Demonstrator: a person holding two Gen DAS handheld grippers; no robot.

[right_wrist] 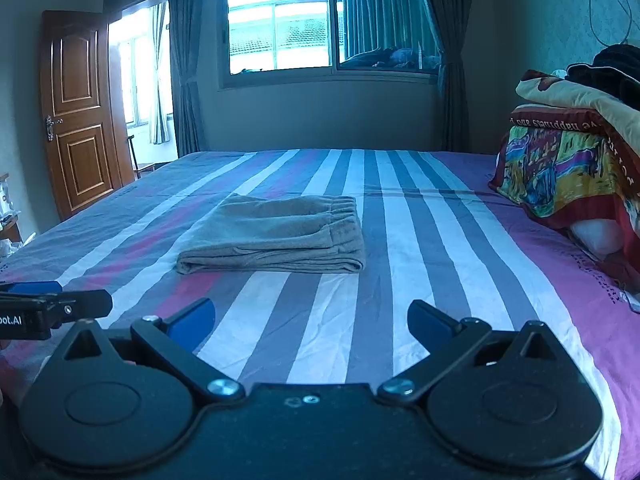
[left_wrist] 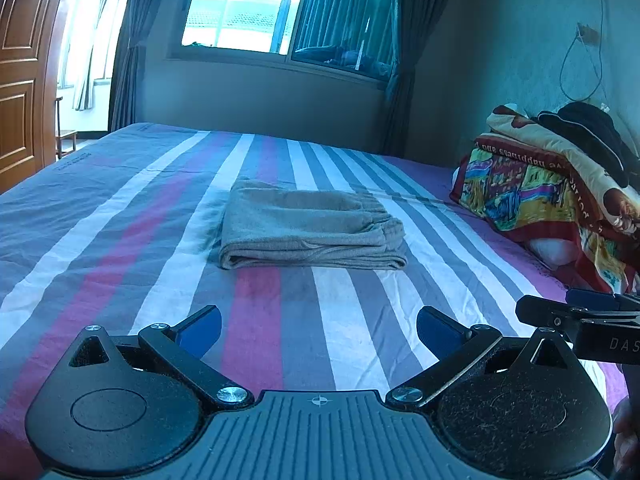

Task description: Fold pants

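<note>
The left gripper [left_wrist: 319,330] is hovering nearest the lens, jaws spread wide and grasping nothing, only the striped sheet [left_wrist: 120,208] showing between them. The right gripper [right_wrist: 311,322] is hanging just beside it, equally spread and empty. Well ahead of both sets of jaws, the pants [left_wrist: 308,230] are lying as a neat layered rectangle, waistband at the right; folding is looking finished, with little remaining.

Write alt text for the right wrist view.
Folded grey pants lie on a striped bed sheet, ahead of the open, empty right gripper. The left gripper pokes in at the left edge; a colourful blanket pile sits far right.
</note>
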